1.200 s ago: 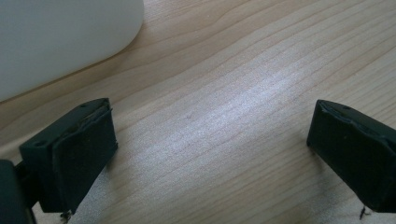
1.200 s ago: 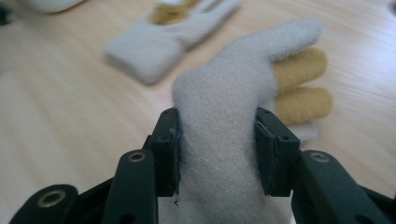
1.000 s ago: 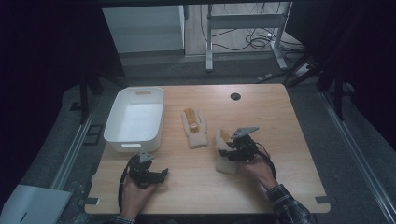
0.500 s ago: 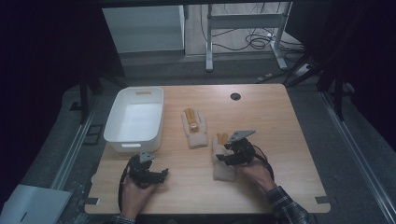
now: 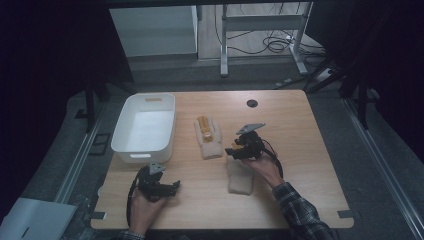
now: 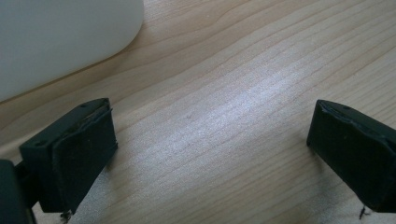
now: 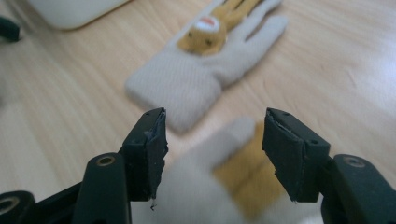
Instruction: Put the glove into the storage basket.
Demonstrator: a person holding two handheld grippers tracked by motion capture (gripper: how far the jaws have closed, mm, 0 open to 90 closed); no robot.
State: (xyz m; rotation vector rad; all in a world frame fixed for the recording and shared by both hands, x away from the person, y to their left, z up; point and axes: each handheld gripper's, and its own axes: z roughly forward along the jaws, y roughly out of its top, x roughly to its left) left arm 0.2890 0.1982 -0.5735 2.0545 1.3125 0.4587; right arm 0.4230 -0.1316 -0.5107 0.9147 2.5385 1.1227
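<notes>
Spanning the scene, a wooden tabletop (image 5: 300,170) carries an empty white plastic bin (image 5: 145,127) at left and two cream knit gloves with orange animal faces. The far glove (image 5: 208,136) lies flat mid-table; the near glove (image 5: 240,175) sits beneath the right gripper (image 7: 212,144), its jaws apart above the fingers. The left gripper (image 6: 210,149) rests spread wide over bare wood. A pickup looks imminent: lowering and closing on the fabric. No legible writing appears.

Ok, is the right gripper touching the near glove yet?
Cannot tell. In the right gripper view the right gripper has open jaws either side of the near glove, but blur hides any contact or gap.
</notes>
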